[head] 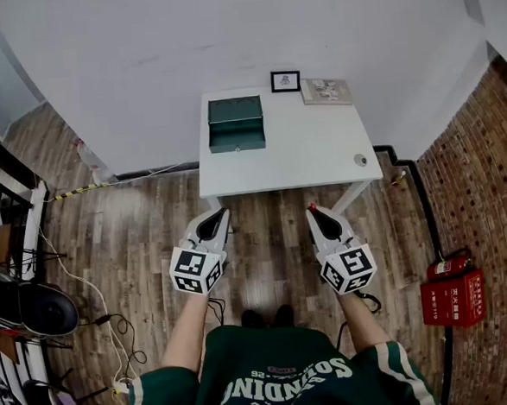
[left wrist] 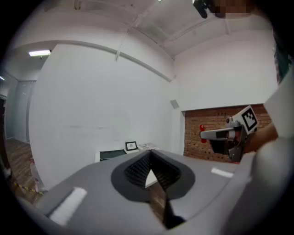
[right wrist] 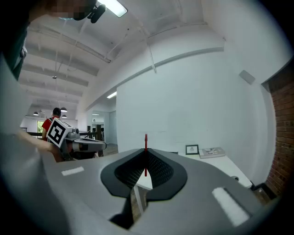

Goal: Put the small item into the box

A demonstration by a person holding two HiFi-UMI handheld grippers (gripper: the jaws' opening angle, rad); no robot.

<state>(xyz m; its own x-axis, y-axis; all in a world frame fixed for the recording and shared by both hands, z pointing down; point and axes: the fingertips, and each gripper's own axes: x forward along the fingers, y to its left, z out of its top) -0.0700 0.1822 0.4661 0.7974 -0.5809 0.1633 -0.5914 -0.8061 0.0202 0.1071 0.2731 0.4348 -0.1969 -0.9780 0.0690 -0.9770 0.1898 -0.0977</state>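
The left tool (head: 220, 213) and right tool (head: 312, 210) hang short of the surface's (head: 311, 154) near edge, each pressed together on nothing. The small item (head: 360, 159) lies near the near right corner. The green box (head: 236, 124) sits toward the far left corner.

Table (head: 319, 154) middle bare; green box (head: 236, 123) fills its left rear; frame (head: 285, 81) and book (head: 326, 90) line the back.

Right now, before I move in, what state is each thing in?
Left gripper: shut, empty, short of the table.
Right gripper: shut, empty, short of the table.
Box: on the table, looks open, lid back.
Small item: lying by the table's near right corner, untouched.
Picture frame: upright at the far edge.
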